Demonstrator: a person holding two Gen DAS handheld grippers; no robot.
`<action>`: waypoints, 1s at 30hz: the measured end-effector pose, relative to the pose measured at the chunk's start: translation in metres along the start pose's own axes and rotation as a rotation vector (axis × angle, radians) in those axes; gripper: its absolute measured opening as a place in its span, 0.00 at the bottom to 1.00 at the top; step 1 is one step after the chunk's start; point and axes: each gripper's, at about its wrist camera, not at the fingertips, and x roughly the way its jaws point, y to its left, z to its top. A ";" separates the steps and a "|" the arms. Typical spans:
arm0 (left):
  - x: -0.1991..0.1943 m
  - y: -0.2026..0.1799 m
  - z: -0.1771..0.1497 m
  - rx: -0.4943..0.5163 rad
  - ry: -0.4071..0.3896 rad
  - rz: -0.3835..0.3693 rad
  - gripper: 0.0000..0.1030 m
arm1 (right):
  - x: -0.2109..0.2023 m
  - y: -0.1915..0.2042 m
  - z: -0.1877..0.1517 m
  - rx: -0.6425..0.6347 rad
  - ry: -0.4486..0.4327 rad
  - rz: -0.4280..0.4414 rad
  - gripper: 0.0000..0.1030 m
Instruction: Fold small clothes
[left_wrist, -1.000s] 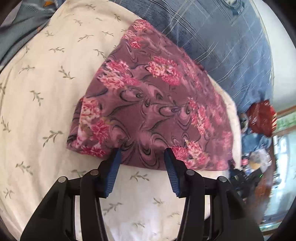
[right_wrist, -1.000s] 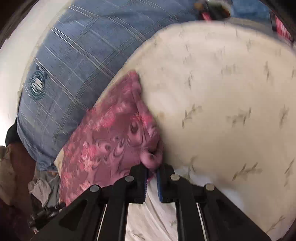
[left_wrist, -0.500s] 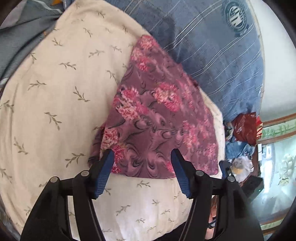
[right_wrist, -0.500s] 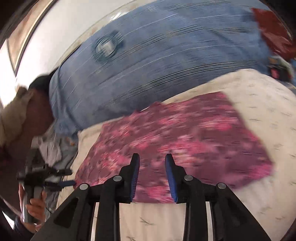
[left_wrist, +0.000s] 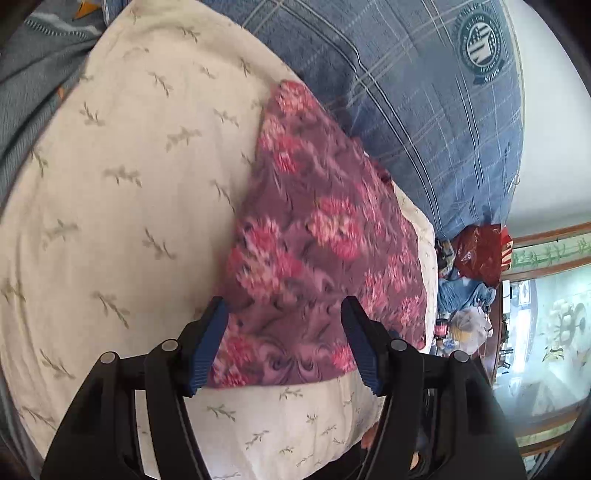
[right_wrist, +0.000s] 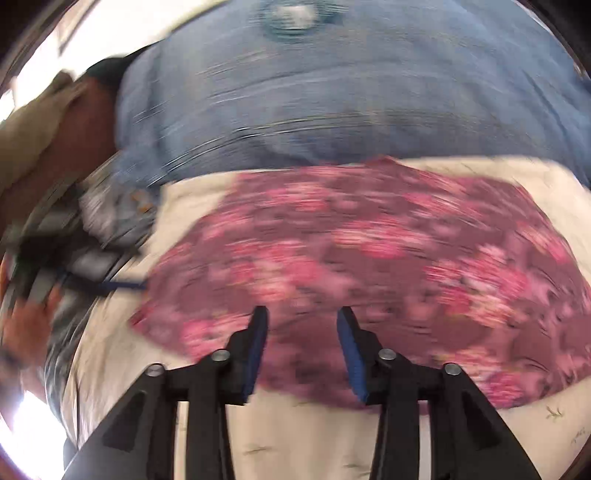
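We see the folded floral garment (left_wrist: 317, 258) lying flat on the cream pillow (left_wrist: 122, 206), just beside the blue plaid pillow (left_wrist: 399, 92); left gripper (left_wrist: 282, 345) released, empty; right gripper (right_wrist: 301, 349) has just been opening, nothing between its jaws; fold looks laid down.

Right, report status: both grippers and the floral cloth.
Left gripper open, holding nothing. Right gripper jaws just been opening, empty. Floral cloth lies folded on cream pillow, released. Nothing in the way.
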 end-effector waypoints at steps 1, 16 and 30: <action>-0.001 0.001 0.004 -0.004 -0.002 0.008 0.61 | 0.000 0.011 -0.005 -0.050 0.001 0.007 0.47; 0.023 -0.014 0.060 0.059 0.109 0.086 0.64 | 0.082 0.155 -0.033 -0.825 -0.021 -0.316 0.58; 0.078 -0.037 0.101 0.130 0.210 0.131 0.71 | 0.060 0.132 0.008 -0.675 -0.277 -0.335 0.11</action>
